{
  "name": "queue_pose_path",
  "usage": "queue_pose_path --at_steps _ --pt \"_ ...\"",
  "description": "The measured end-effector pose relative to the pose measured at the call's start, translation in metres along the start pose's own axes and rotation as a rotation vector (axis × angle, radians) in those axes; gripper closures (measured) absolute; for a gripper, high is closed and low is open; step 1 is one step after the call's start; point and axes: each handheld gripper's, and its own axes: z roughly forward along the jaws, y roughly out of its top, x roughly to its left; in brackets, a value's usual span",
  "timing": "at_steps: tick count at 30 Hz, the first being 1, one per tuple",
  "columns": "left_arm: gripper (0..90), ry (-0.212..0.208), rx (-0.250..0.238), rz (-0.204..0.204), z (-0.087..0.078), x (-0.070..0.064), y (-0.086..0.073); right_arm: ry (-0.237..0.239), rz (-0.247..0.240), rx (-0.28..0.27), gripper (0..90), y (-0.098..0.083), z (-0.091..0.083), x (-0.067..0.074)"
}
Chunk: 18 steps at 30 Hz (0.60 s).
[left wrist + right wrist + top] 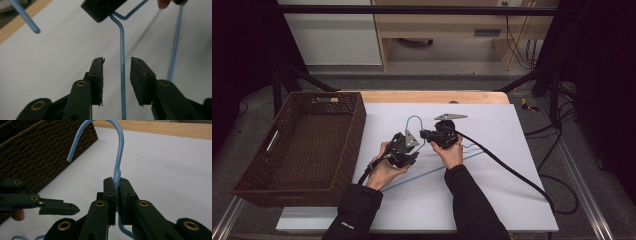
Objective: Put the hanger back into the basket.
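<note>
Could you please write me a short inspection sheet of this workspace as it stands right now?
Surface: white board on a wooden table.
Job's things: blue wire hanger, its neck clamped in the right gripper; one wire runs between the left gripper fingers, untouched.
Clutter: empty brown wicker basket at the board's left edge.
Grippers: left open, right shut on the hanger.
Cables: black cable trails off the board's right.
Surroundings: wooden furniture behind, dark frame posts.
</note>
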Motion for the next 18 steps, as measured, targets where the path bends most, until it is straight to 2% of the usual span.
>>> queue_pose_path --at_steps 2,5,8,11,12,18 --pt "61.6 -0.006 0.028 0.011 0.005 0.0 0.0 0.001 -0.002 -0.003 85.9 0.0 -0.001 0.001" --pt "67.5 -0.03 0.044 -0.001 0.012 0.001 -0.001 0.001 -0.005 -0.001 85.9 0.0 -0.001 0.001" --pt "76.1 -0.053 0.039 -0.008 0.015 0.001 0.0 0.002 -0.011 -0.003 85.9 0.0 -0.002 0.001" --pt "83.9 -0.052 0.037 -0.009 0.015 0.001 0.001 0.002 -0.018 -0.004 85.9 0.0 -0.003 0.002" --pt "85.4 -0.062 0.028 -0.02 0.015 0.001 0.001 0.001 -0.02 -0.002 85.9 0.0 -0.003 0.002" --pt "86.8 -0.069 0.021 -0.042 0.012 0.002 0.001 0.001 -0.02 -0.007 85.8 0.001 -0.006 0.004"
